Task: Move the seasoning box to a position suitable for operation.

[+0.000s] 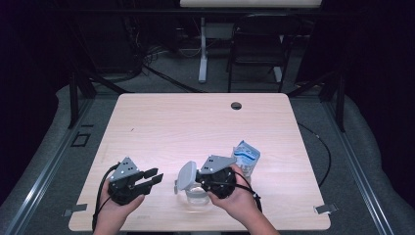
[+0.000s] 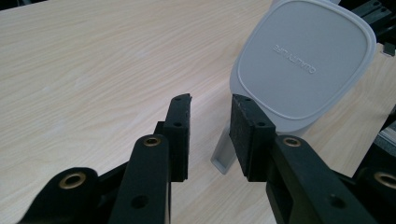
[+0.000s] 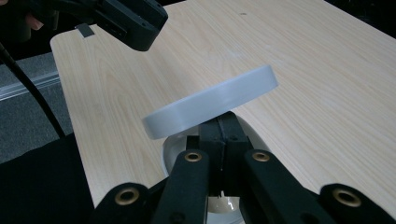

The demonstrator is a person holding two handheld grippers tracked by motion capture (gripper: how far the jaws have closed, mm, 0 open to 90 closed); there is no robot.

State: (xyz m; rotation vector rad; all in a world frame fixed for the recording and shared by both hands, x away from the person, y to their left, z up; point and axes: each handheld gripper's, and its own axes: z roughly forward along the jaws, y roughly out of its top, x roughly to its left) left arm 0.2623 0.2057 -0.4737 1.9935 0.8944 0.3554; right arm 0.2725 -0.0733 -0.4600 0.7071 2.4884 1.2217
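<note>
Right gripper (image 1: 192,177) lower centre, jaws clamped on grey lid (image 2: 301,60) embossed "QUALITYLIFE" (mirrored), left gripper (image 1: 153,177) lower left, jaws parted, empty

Both hands at the near table edge, each holding a gripper.

Left hand (image 1: 117,203) enters from the bottom of the high view and grips the left gripper (image 1: 152,176), which points right, towards the other gripper; its jaws stand apart with a clear gap and nothing between them. Right hand (image 1: 237,198) holds the right gripper (image 1: 188,177), which points left; in the right gripper view its jaws are drawn together, clamped on the rim of a grey lid (image 3: 212,100). The two grippers sit near each other, not touching.
</note>
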